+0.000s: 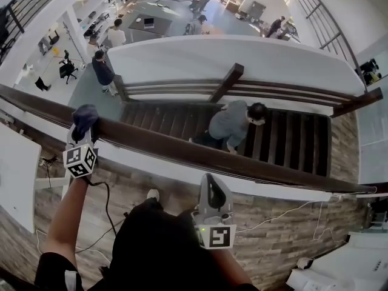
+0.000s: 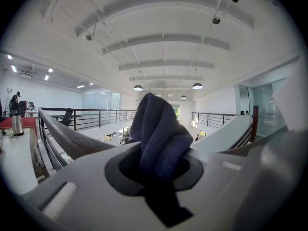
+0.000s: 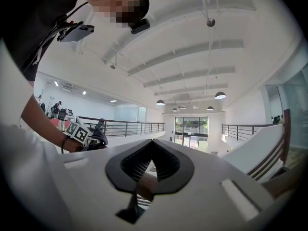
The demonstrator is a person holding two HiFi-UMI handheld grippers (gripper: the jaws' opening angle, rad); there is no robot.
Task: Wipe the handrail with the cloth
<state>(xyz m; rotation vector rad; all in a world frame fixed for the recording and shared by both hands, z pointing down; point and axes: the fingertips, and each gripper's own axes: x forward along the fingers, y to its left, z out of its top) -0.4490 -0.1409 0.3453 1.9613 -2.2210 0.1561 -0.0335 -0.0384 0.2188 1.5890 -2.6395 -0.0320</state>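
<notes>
Handrail (image 1: 163, 145): dark wood, runs at a slant across the head view from upper left to lower right, along the edge of an upper floor. Below it, a staircase (image 1: 291, 137) with 1 person (image 1: 230, 126) on the steps.

Cloth (image 1: 85, 115): dark blue, bunched, sits on top of the handrail near its left end. Left gripper (image 1: 83, 127) has its jaws clamped on the cloth; in the left gripper view the fabric fills the gap between the 2 jaws and stands up above them in a thick fold. The handrail passes just left of the jaws in that view, curving away towards a row of metal railings.

Right gripper (image 1: 210, 183): on the near side of the handrail, further right along it, well apart from the left gripper. Tips point at the rail; whether they touch it I cannot tell. In the right gripper view the 2 jaws meet at their tips with nothing between them, and a strip of brown rail shows through the opening behind the tips. That view also shows the left gripper and cloth off to the left.

Black cable (image 1: 107, 206) trails from the left gripper down over the wood-patterned floor (image 1: 273, 238).
</notes>
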